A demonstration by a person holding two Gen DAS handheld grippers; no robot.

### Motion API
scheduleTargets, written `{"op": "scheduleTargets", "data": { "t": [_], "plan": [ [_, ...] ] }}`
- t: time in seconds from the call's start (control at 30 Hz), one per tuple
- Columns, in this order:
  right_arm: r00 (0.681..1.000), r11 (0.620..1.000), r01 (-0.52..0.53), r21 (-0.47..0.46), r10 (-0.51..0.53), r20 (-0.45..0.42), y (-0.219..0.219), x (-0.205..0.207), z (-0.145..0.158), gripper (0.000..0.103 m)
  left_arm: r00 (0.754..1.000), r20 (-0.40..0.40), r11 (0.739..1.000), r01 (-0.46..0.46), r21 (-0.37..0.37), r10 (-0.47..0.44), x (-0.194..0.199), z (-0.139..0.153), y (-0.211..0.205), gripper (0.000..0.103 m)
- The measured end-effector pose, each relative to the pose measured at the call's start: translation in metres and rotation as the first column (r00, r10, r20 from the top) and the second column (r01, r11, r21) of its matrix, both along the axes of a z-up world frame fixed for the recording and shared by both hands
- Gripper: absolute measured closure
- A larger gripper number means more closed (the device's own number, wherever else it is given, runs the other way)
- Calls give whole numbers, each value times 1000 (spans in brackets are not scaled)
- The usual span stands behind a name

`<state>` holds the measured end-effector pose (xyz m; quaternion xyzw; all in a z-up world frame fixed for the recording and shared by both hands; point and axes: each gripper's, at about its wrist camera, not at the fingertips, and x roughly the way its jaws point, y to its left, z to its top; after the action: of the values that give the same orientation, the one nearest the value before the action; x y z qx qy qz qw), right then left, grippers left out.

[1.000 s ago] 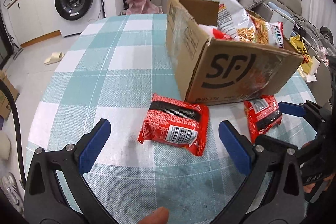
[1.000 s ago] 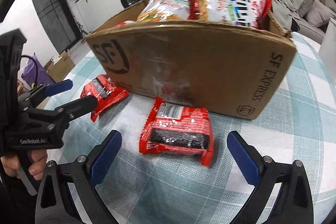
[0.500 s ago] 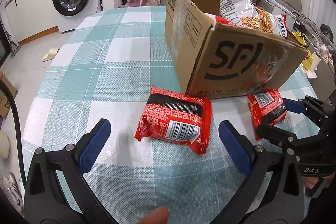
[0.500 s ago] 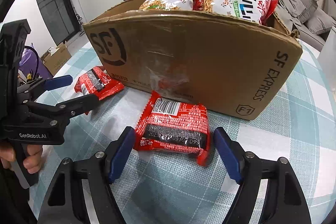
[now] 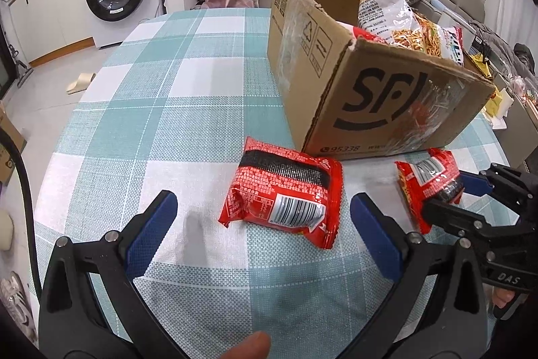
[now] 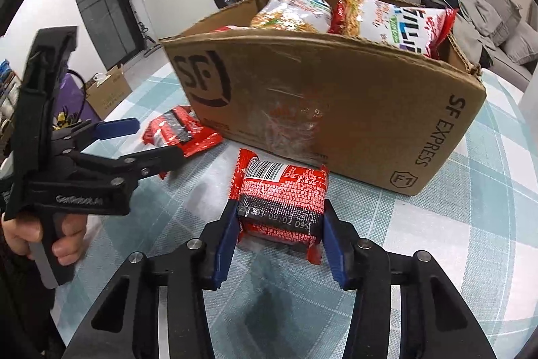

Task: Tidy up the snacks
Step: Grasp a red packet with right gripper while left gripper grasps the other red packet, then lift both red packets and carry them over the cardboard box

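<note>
Done: box (image 6: 336, 110) on the table already holds several snack bags | Now: right gripper (image 6: 277, 231) closing on near red packet (image 6: 282, 201); left gripper (image 5: 262, 231) open around second packet (image 5: 285, 194) | Left: both packets unboxed

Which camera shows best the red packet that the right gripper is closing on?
The right wrist view: the red packet fills the centre between the closing right gripper pads, which press its sides. The left wrist view shows it only small, at the right edge, partly hidden.
</note>
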<state>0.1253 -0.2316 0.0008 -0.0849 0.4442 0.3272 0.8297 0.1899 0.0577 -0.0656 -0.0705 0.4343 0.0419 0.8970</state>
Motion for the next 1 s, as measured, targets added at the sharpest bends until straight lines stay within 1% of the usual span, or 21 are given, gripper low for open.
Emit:
{"op": "scheduleTargets", "data": {
  "t": [0.2, 0.23, 0.27, 0.3, 0.37, 0.43, 0.47, 0.5, 0.53, 0.57, 0.73, 1.0],
  "plan": [
    [1000, 1000, -6, 13, 6, 7, -6, -2, 6, 56, 1000, -4, 1000, -6, -2, 6, 3, -5, 3, 1],
    [1000, 1000, -7, 15, 7, 5, -7, -3, 7, 56, 1000, -5, 1000, 0, -6, 0, 3, -5, 3, 5],
    [1000, 1000, -8, 15, 8, 4, -6, -2, 6, 56, 1000, -6, 1000, 9, -11, -9, 3, -5, 2, 12],
    [1000, 1000, -9, 14, 9, 5, -6, -3, 6, 56, 1000, -6, 1000, 24, -20, -24, 3, -5, 2, 16],
    [1000, 1000, -8, 15, 8, 3, -6, -2, 6, 56, 998, 2, 997, 64, -45, -64, 3, -5, -1, 35],
    [1000, 1000, -6, 14, 6, 4, -7, -2, 6, 56, 996, 10, 995, 89, -43, -88, 2, -4, -6, 44],
    [1000, 1000, -5, 14, 5, 3, -8, -2, 7, 56, 995, 17, 995, 96, -29, -96, 0, -3, -8, 50],
    [1000, 1000, -3, 14, 3, 4, -8, -2, 7, 56, 994, 25, 994, 104, -20, -104, -1, -2, -10, 53],
    [1000, 1000, -2, 15, 2, 4, -9, -3, 7, 56, 993, 27, 993, 115, -27, -115, -1, -1, -11, 55],
    [1000, 1000, -3, 16, 3, 4, -11, -3, 8, 56, 992, 31, 992, 123, -40, -121, -2, 0, -11, 60],
    [1000, 1000, -4, 18, 4, 6, -12, -3, 9, 56, 989, 44, 989, 142, -44, -140, -5, 3, -15, 62],
    [1000, 1000, -3, 29, 3, 13, -15, -4, 16, 56, 979, 93, 980, 187, -65, -180, -17, 22, -21, 62]
  ]
}}
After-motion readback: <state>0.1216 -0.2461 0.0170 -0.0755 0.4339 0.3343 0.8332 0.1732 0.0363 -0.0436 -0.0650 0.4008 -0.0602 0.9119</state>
